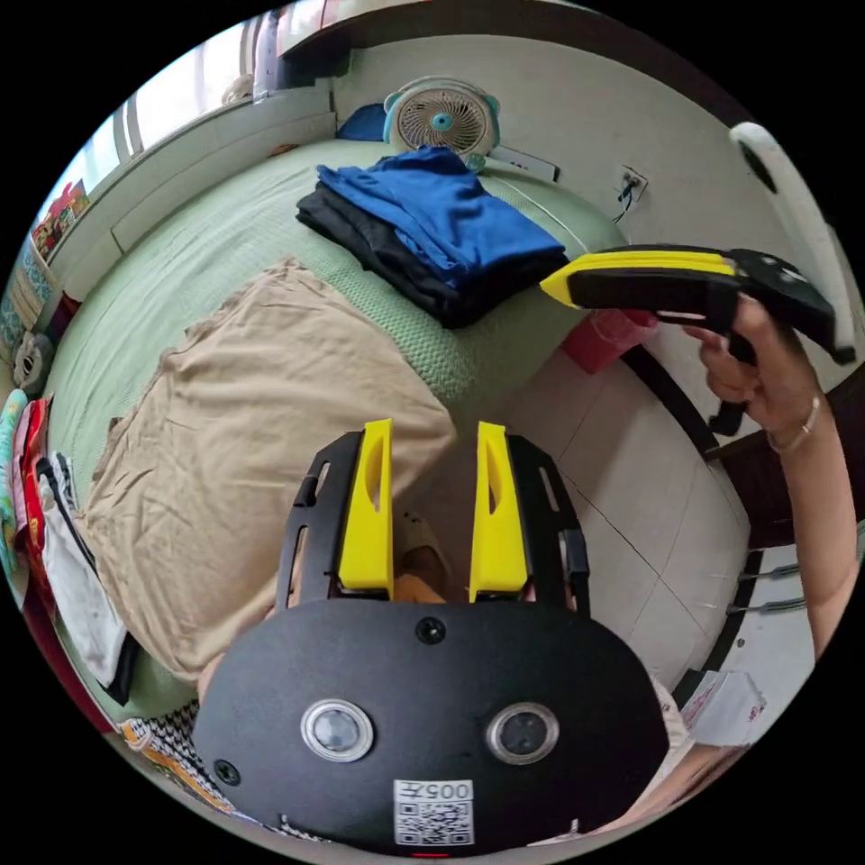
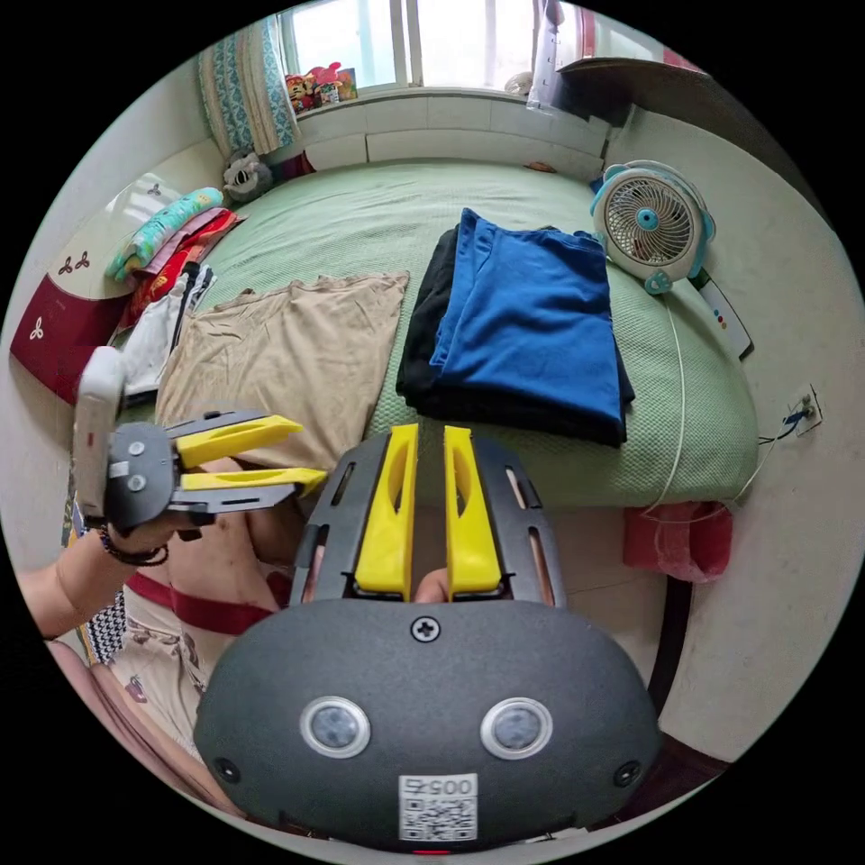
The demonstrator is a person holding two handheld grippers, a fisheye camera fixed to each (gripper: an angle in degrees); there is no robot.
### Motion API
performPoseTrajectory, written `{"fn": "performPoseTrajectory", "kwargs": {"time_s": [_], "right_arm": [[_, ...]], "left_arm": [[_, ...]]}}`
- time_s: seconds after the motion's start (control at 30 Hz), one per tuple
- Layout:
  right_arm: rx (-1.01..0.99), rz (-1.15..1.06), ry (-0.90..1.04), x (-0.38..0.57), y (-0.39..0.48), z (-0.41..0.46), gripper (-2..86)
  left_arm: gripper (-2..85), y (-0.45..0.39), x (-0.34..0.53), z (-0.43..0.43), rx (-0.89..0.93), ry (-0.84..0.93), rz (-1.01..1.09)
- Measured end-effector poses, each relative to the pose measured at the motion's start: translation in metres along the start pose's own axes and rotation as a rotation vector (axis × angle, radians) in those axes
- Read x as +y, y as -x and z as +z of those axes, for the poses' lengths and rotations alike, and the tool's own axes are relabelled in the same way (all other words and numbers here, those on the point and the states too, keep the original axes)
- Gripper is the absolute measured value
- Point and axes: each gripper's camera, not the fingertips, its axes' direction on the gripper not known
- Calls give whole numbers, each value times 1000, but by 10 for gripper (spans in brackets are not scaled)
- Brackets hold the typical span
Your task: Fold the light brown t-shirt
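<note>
On the green bed [image 1: 225,243], in the left gripper view, the light brown t-shirt [image 1: 261,432] lay spread flat, probably laid out for folding. The left gripper [image 1: 432,450] hung above its near edge, jaws parted and empty. In the right gripper view, the right gripper [image 2: 431,450] hovered off the bed, jaws narrowly apart, gripping nothing, beside the stacked blue and black clothes [image 2: 523,333], set aside apparently.

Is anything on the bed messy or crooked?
Mostly tidy. The light brown t-shirt lies spread on the green bed with a wavy, rumpled far edge, and its near end hangs over the bedside. The blue garment sits folded on a black one. A jumble of colourful clothes is heaped beside the shirt.
</note>
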Motion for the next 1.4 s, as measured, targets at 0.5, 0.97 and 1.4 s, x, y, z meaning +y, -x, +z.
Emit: {"fn": "performPoseTrajectory", "kwargs": {"time_s": [0.5, 0.97, 1.4], "right_arm": [[-188, 60, -26, -23, -46, 32, 63], [-517, 235, 302, -185, -69, 186, 109], [-548, 339, 247, -223, -49, 237, 44]], "left_arm": [[49, 33, -5, 12, 39, 42, -196], [49, 115, 48, -45, 110, -66, -255], [48, 155, 81, -66, 204, -102, -253]]}}
